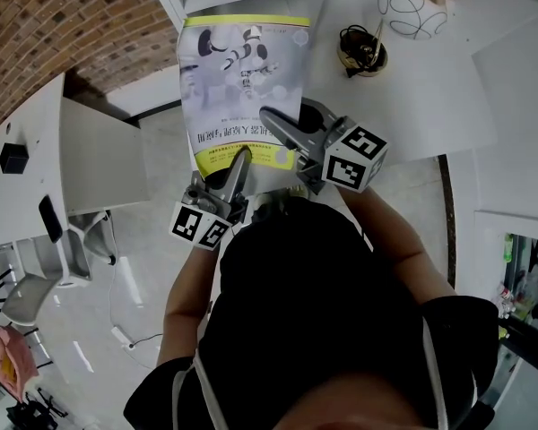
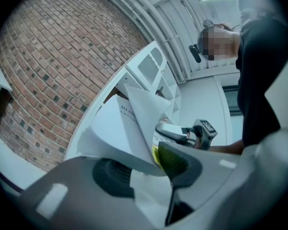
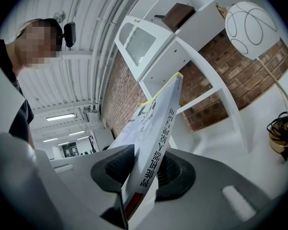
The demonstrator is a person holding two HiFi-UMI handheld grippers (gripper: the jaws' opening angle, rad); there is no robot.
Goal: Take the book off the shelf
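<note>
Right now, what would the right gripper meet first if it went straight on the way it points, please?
The right gripper clamps the thin white-and-yellow paperback book; past it, probably the white shelf frame, though depth is unclear.

Chinese lettering on spine of book [image 3: 158, 128]

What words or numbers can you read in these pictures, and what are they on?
Book cover: a line of Chinese characters near its lower edge, too blurred to read.
Spine in the right gripper view: a column of dark Chinese characters, too warped to read surely.
White page in the left gripper view: tiny print, too small to read.
Marker cubes: black-and-white square patterns, no words.
</note>
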